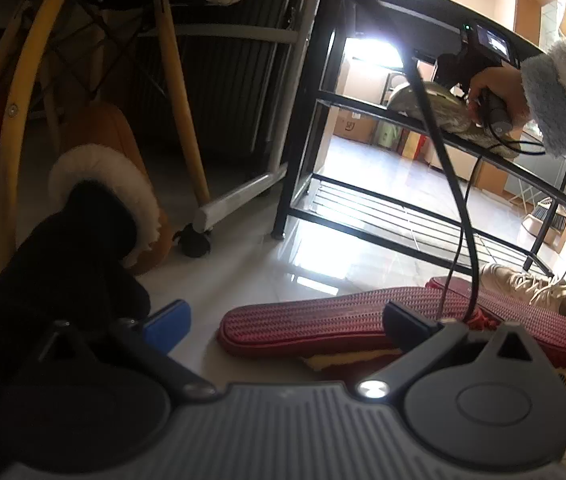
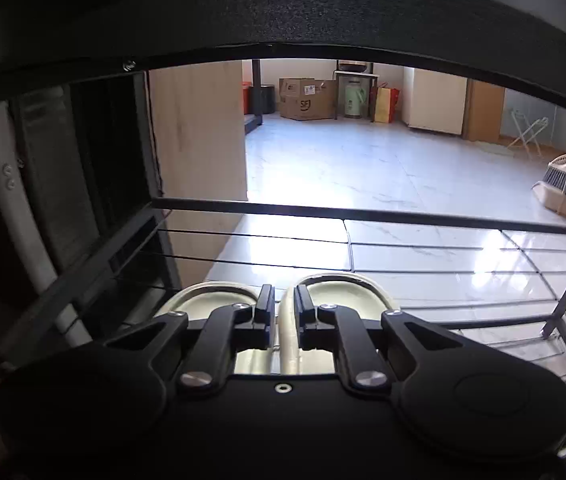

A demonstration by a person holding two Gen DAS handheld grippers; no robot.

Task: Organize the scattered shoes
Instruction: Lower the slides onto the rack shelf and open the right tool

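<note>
My left gripper (image 1: 283, 320) is open and empty, low over the floor. A red slipper (image 1: 323, 324) lies upside down between its fingers, close to the right finger; a second red slipper (image 1: 455, 282) lies behind it. A brown fur-lined boot (image 1: 119, 184) stands at the left, partly hidden by a black shape. Beige sneakers (image 1: 531, 286) sit at the right. My right gripper (image 2: 284, 308) is shut on the inner walls of a pair of cream slippers (image 2: 347, 290) resting on the middle wire shelf of the black shoe rack (image 2: 363, 214). It also shows from afar (image 1: 487, 108) in the left wrist view.
The black shoe rack (image 1: 323, 100) stands ahead of the left gripper with a lower wire shelf. A wooden-legged chair (image 1: 179, 92) and a white frame on casters (image 1: 239, 196) stand at the left. A cable (image 1: 459, 216) hangs across. A broom and dustpan (image 2: 563, 184) stand far right.
</note>
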